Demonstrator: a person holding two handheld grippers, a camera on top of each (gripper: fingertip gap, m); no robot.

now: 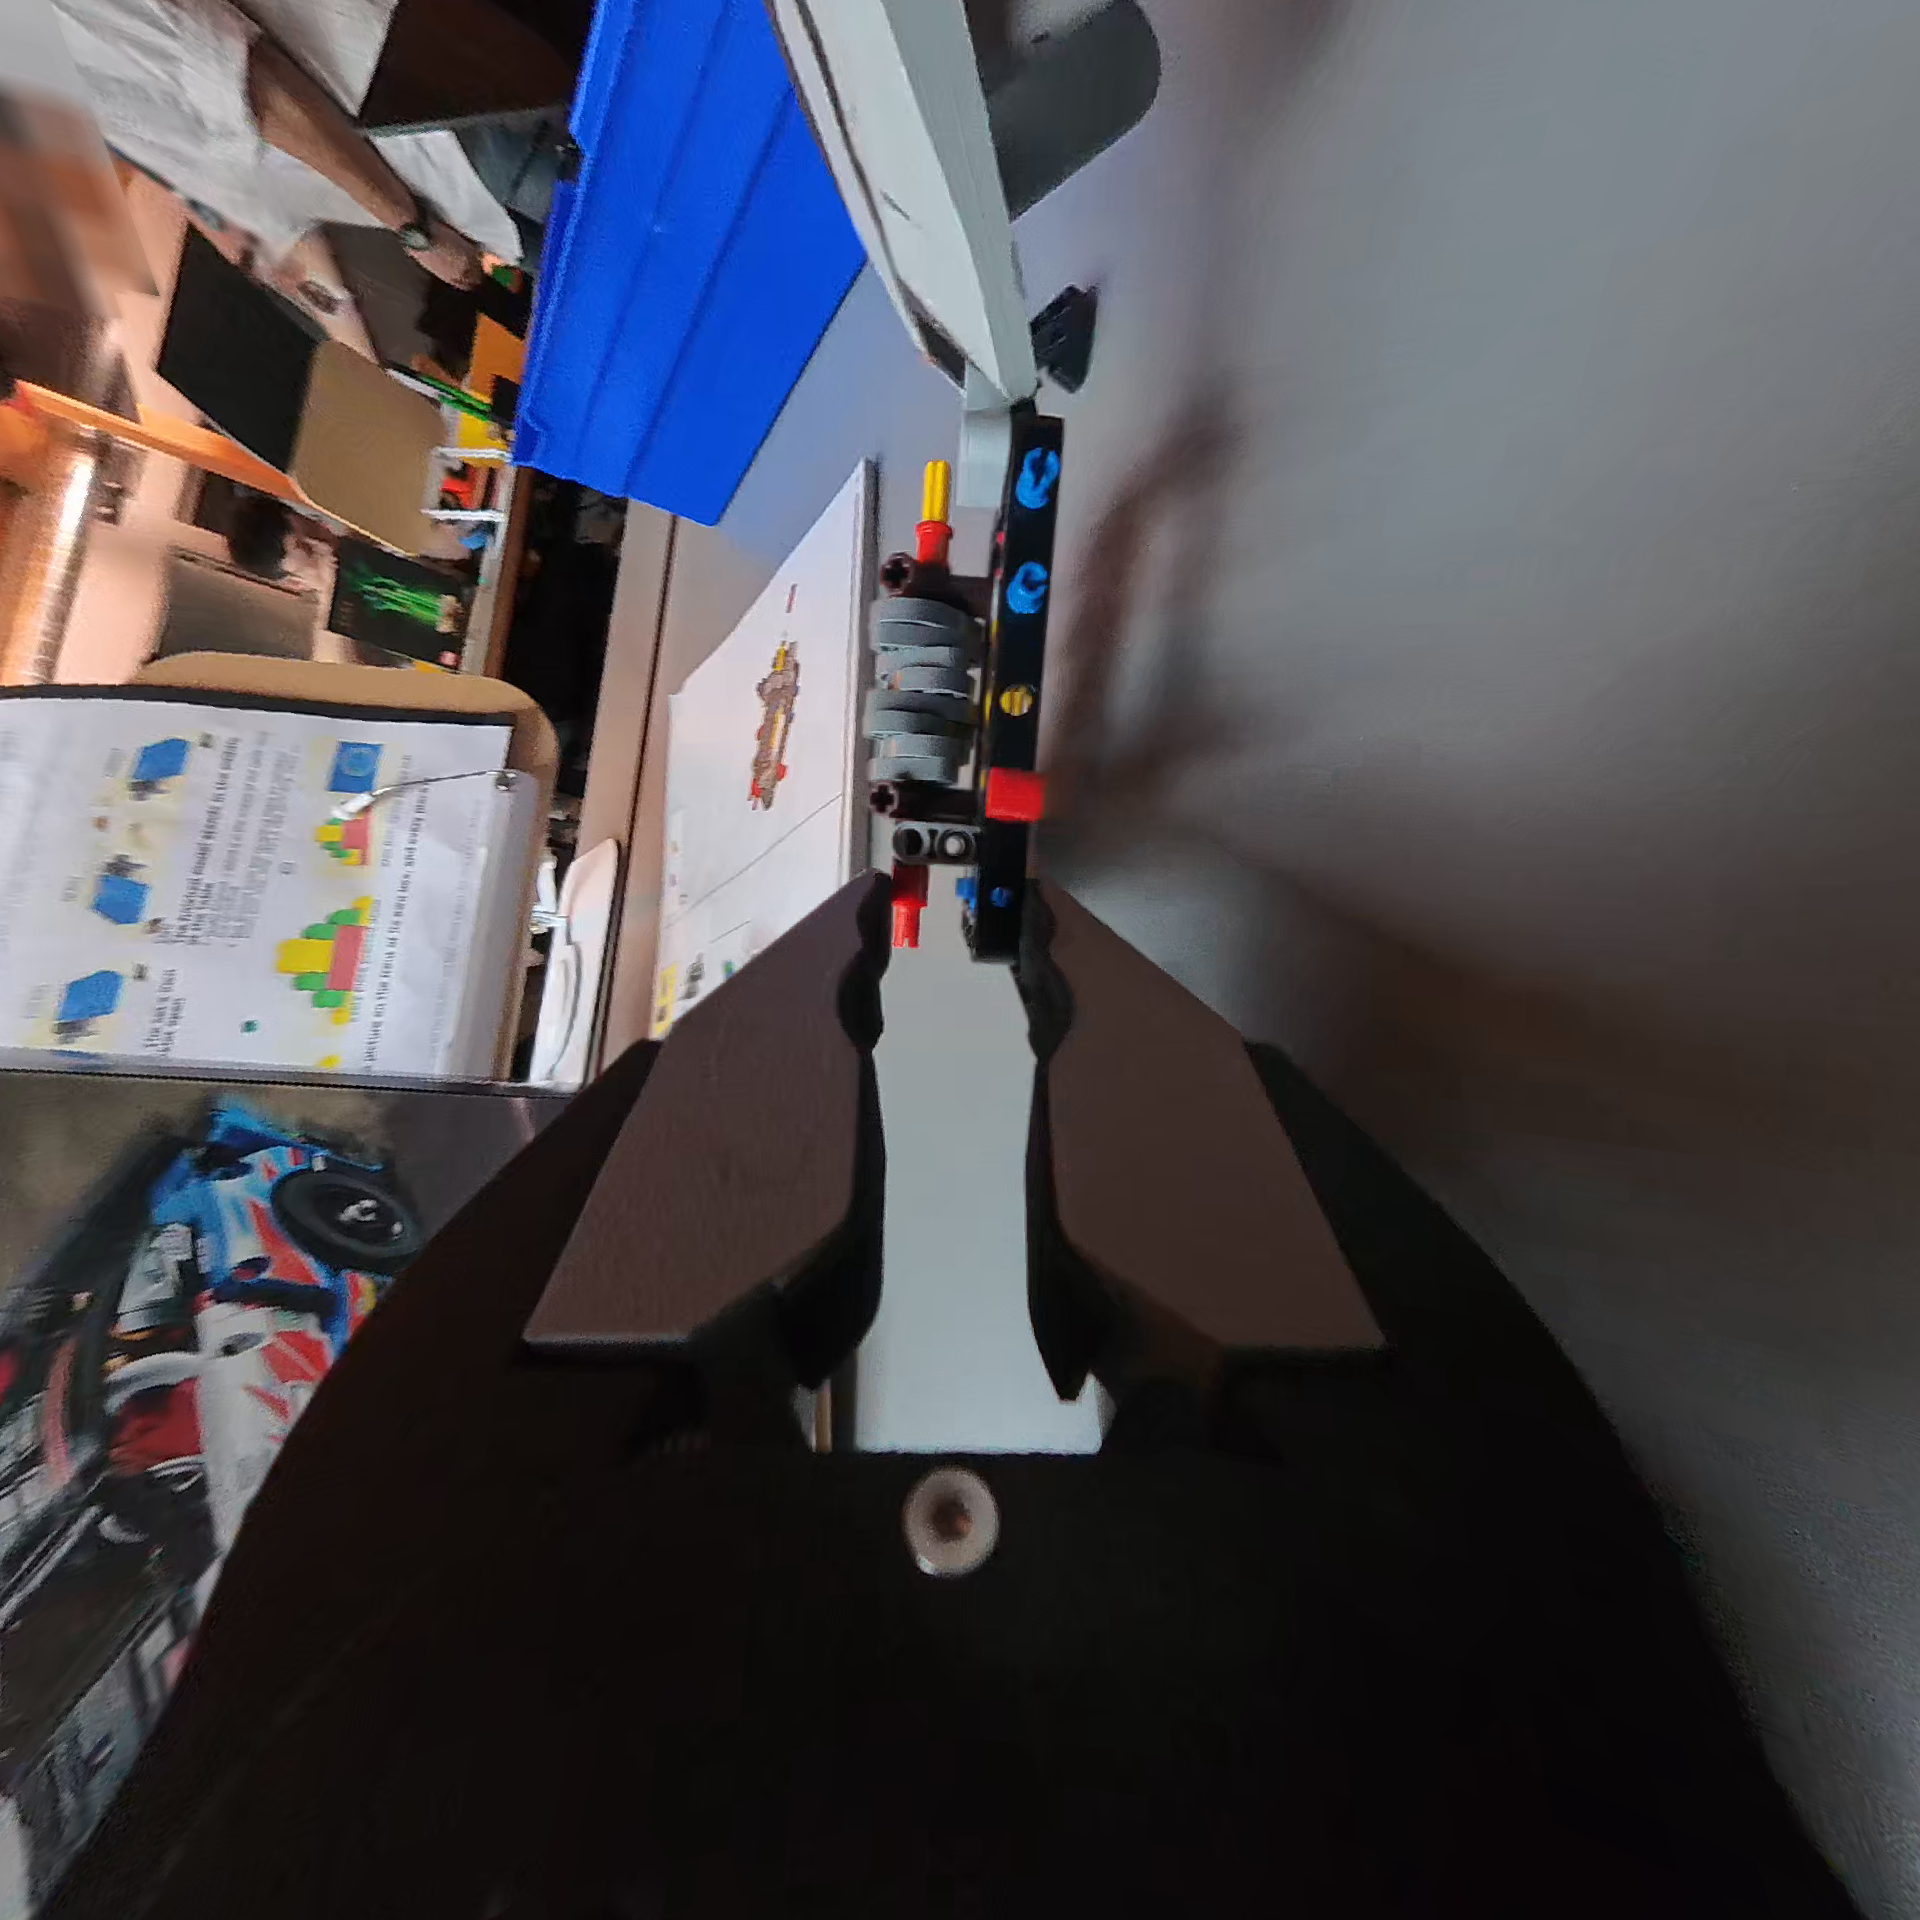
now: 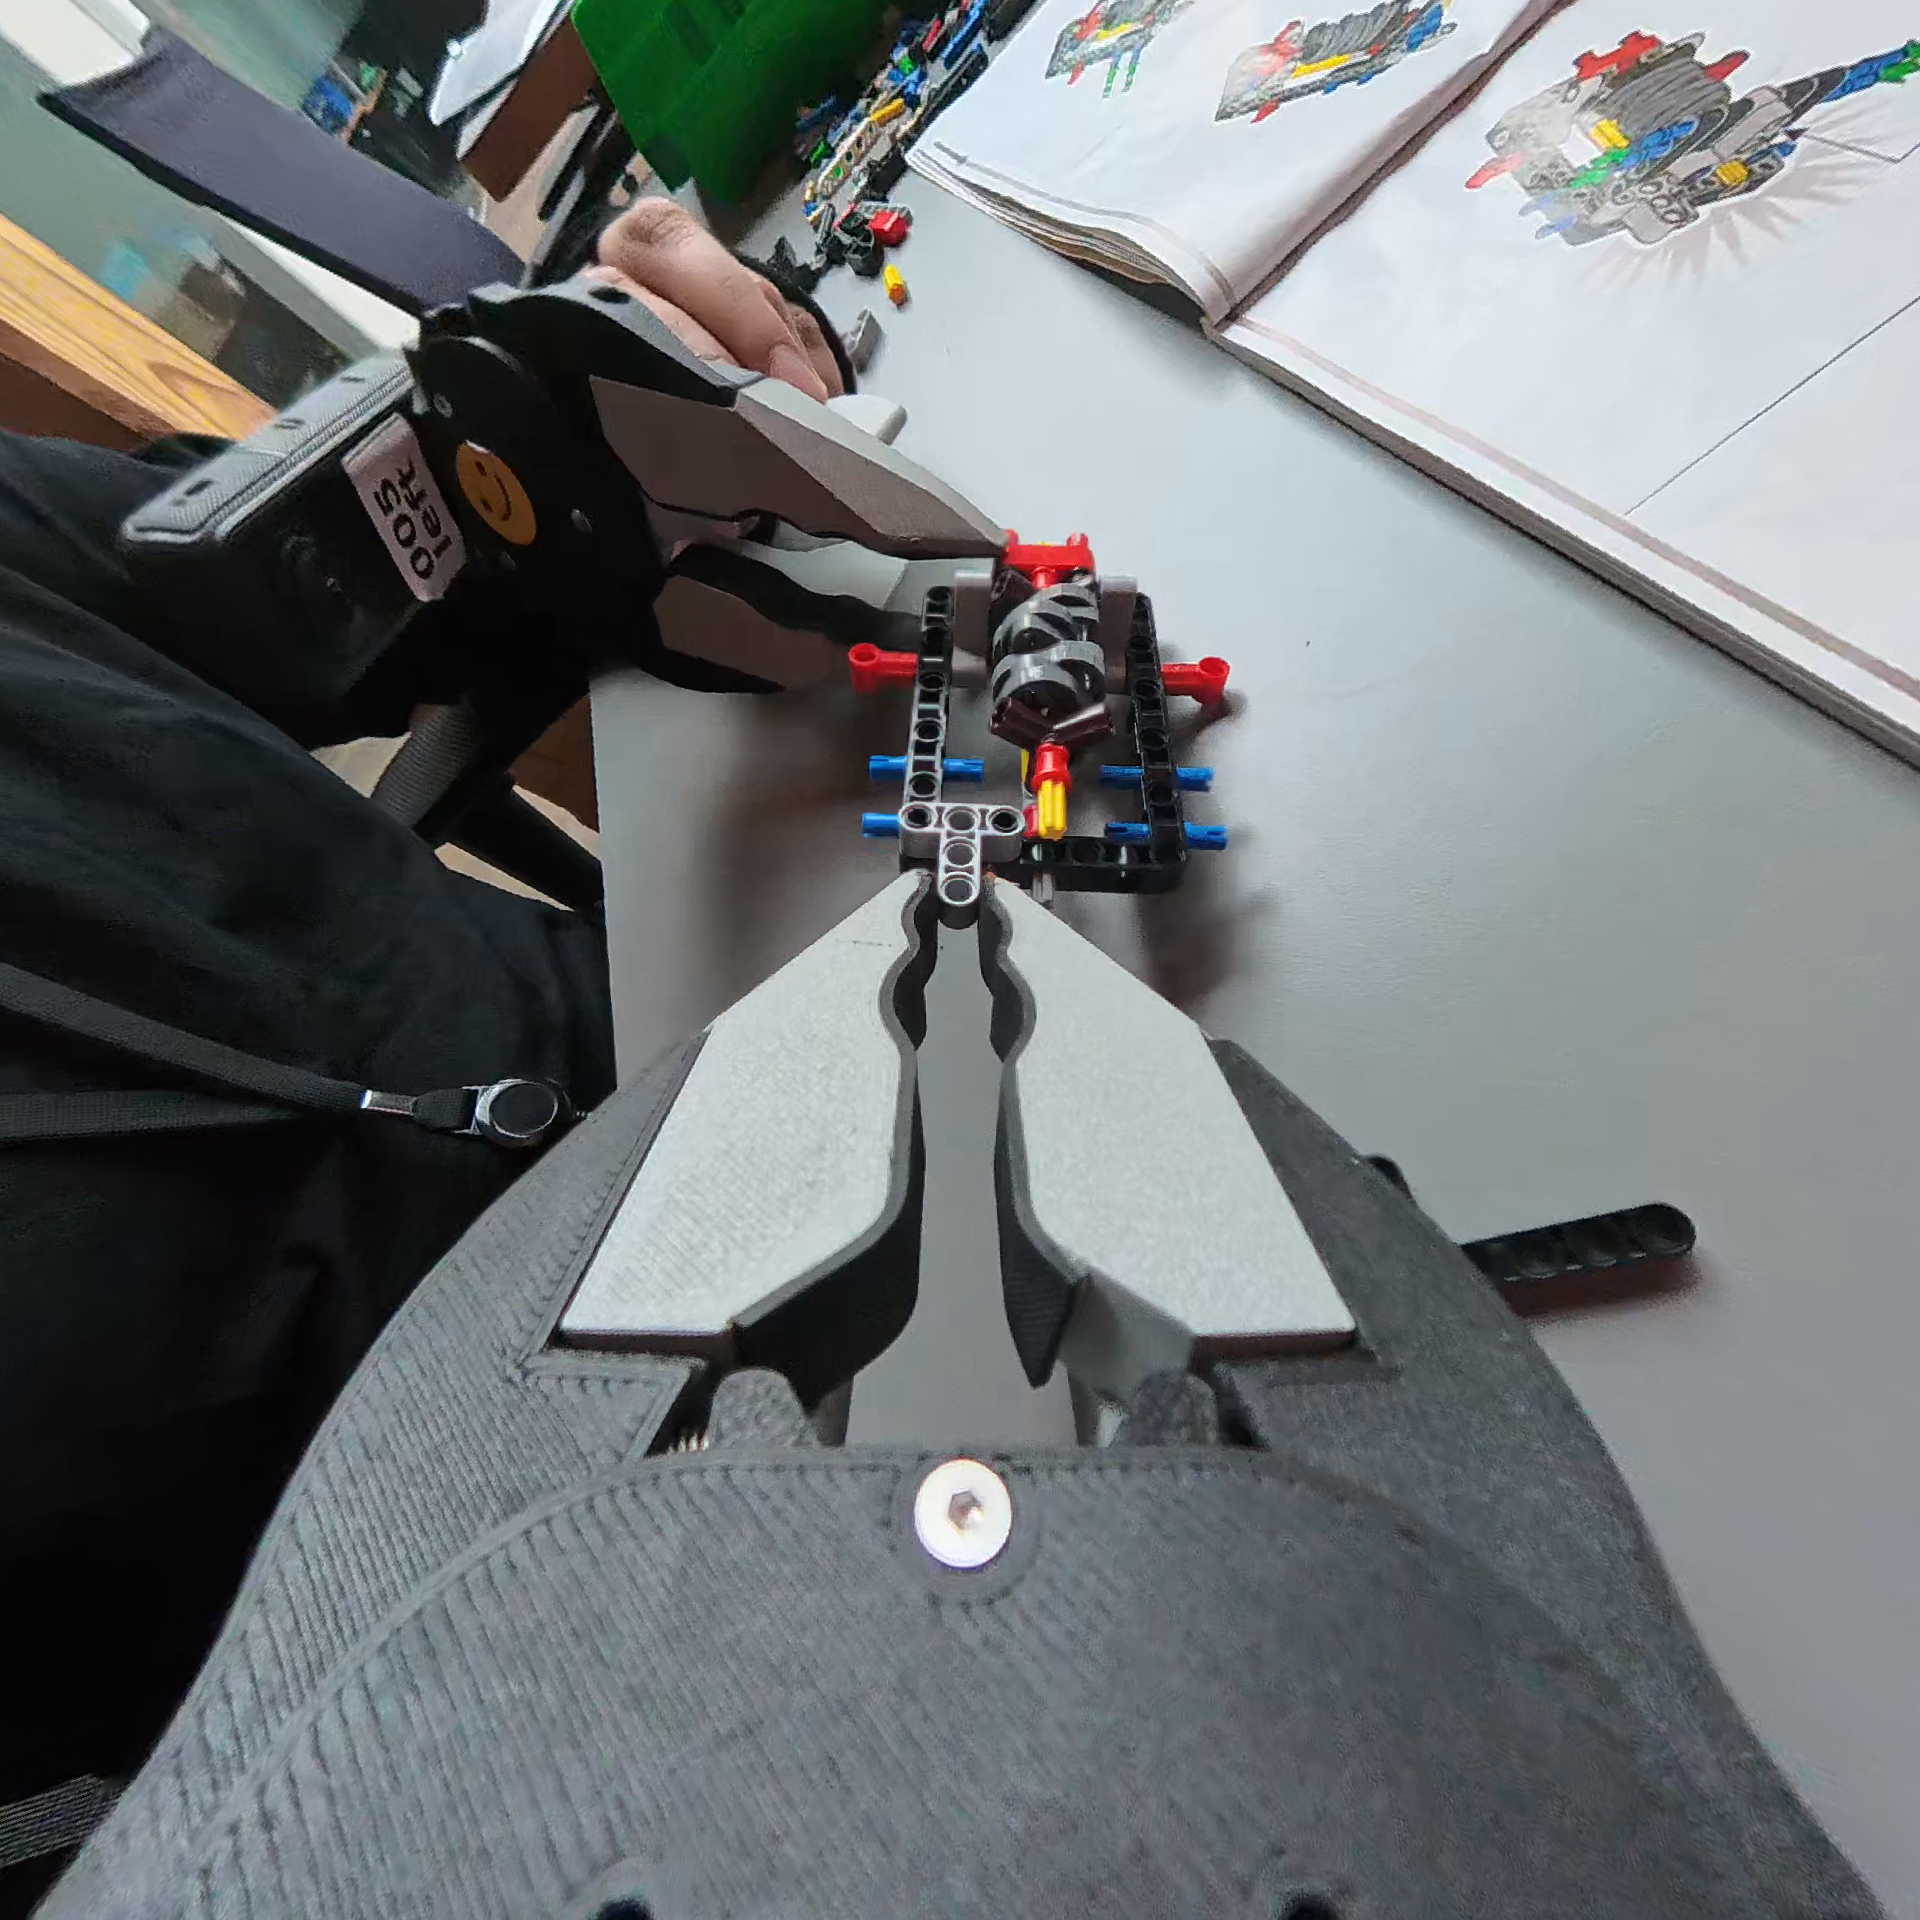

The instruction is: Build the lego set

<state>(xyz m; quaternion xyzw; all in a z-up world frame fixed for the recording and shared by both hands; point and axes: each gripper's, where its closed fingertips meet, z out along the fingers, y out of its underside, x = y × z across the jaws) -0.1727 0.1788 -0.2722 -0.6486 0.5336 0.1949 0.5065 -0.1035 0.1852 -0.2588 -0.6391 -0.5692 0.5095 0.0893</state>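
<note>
A black rectangular lego frame (image 2: 1143, 727) lies on the grey table (image 2: 1403, 675), with blue pins, red pins, a dark gear stack (image 2: 1044, 655) and a yellow axle inside. My right gripper (image 2: 961, 904) is shut on the stem of a grey T-shaped beam (image 2: 961, 831), whose crossbar lies on the frame's near left corner. My left gripper (image 2: 951, 577) clamps the frame's far end, one finger on the red piece on top. In the left wrist view the frame (image 1: 1013, 665) is edge-on between the tips of my left gripper (image 1: 961, 920); the right gripper (image 1: 992, 400) meets it at the far end.
An open instruction booklet (image 2: 1455, 260) lies at the right. Loose parts (image 2: 883, 104) and a green bin (image 2: 727, 83) sit far back. A long black beam (image 2: 1579, 1247) lies near right. A blue bin (image 1: 675, 260) and the set box (image 1: 156, 1351) show in the left wrist view. My hands' fingertips stand some 8 centimetres from each other.
</note>
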